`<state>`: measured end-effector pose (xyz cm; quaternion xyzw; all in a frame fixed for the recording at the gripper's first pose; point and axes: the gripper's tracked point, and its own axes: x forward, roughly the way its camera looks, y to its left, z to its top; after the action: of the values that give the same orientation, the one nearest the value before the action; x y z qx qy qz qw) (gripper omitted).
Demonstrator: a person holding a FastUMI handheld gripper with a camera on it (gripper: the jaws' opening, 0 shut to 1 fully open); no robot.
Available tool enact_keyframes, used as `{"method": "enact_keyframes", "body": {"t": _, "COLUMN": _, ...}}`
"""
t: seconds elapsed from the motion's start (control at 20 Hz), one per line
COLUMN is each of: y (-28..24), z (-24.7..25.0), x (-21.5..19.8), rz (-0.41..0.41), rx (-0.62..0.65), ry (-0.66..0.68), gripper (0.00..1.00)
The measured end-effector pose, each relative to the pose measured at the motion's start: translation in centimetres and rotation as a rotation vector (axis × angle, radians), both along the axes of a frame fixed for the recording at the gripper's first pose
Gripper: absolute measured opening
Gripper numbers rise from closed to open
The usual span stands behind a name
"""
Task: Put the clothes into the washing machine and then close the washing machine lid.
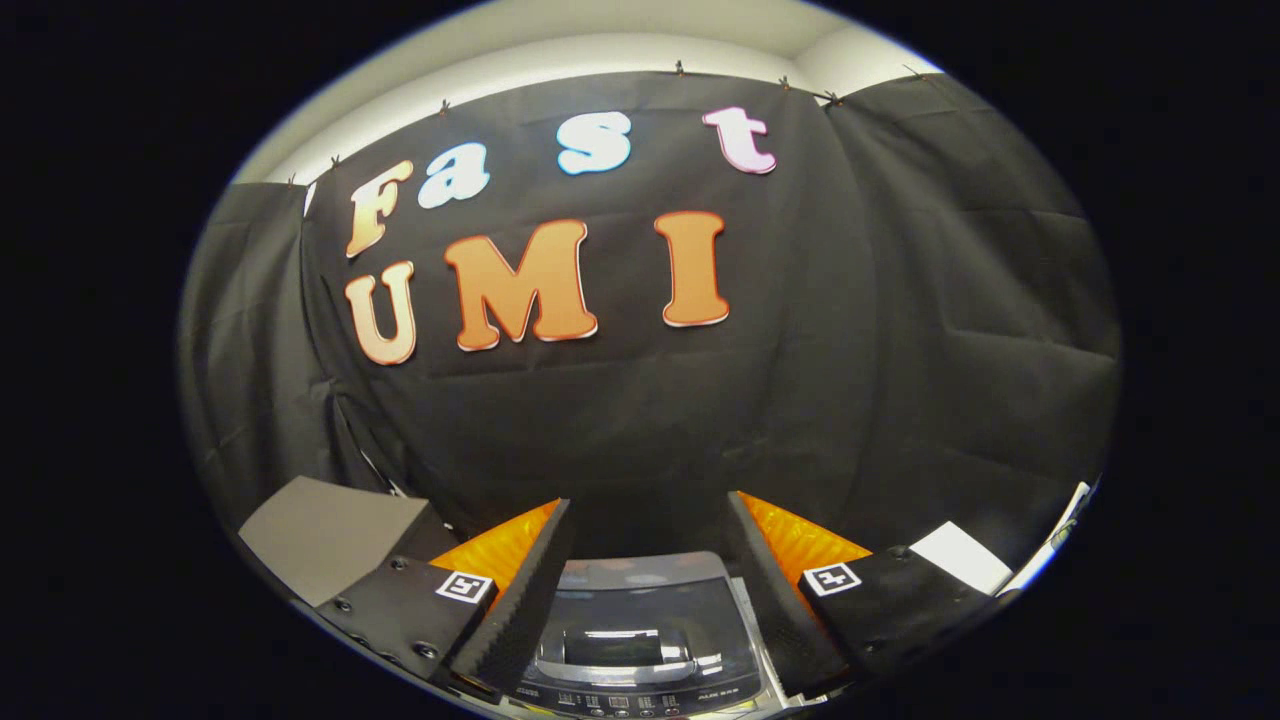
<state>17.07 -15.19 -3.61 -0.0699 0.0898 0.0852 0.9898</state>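
I'm holding the tongs wide open and empty, and the washing machine is sitting just below between them (lid looking closed).

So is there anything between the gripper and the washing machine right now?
Nothing visible does. The gripper is open with nothing between its fingers, and the washing machine sits just below and ahead of them, its dark glass lid lying flat over the top. No clothes can be made out here.
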Motion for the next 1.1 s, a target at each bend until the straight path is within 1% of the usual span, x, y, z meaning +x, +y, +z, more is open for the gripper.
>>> {"method": "enact_keyframes", "body": {"t": 0.2, "y": -1.3, "z": 6.2, "x": -1.5, "rz": -0.032, "rx": 0.016, "ry": -0.082, "gripper": 0.97}}
{"method": "enact_keyframes", "body": {"t": 0.3, "y": -2.4, "z": 8.6, "x": -2.8, "rz": -0.069, "rx": 0.008, "ry": -0.116, "gripper": 0.97}}
{"method": "enact_keyframes", "body": {"t": 0.45, "y": -4.2, "z": 11.5, "x": -5.7, "rz": -0.142, "rx": -0.051, "ry": -0.146, "gripper": 0.97}}
{"method": "enact_keyframes", "body": {"t": 0.55, "y": -3.2, "z": 12.7, "x": -7.7, "rz": -0.144, "rx": -0.044, "ry": -0.175, "gripper": 0.97}}
{"method": "enact_keyframes", "body": {"t": 0.7, "y": -2.5, "z": 12.4, "x": -10.7, "rz": -0.163, "rx": -0.057, "ry": -0.192, "gripper": 0.97}}
{"method": "enact_keyframes", "body": {"t": 0.85, "y": -1.6, "z": 11.2, "x": -13.5, "rz": -0.173, "rx": -0.054, "ry": -0.173, "gripper": 0.97}}
{"method": "enact_keyframes", "body": {"t": 1.1, "y": -0.3, "z": 8.9, "x": -16.4, "rz": -0.167, "rx": 0.011, "ry": -0.138, "gripper": 0.97}}
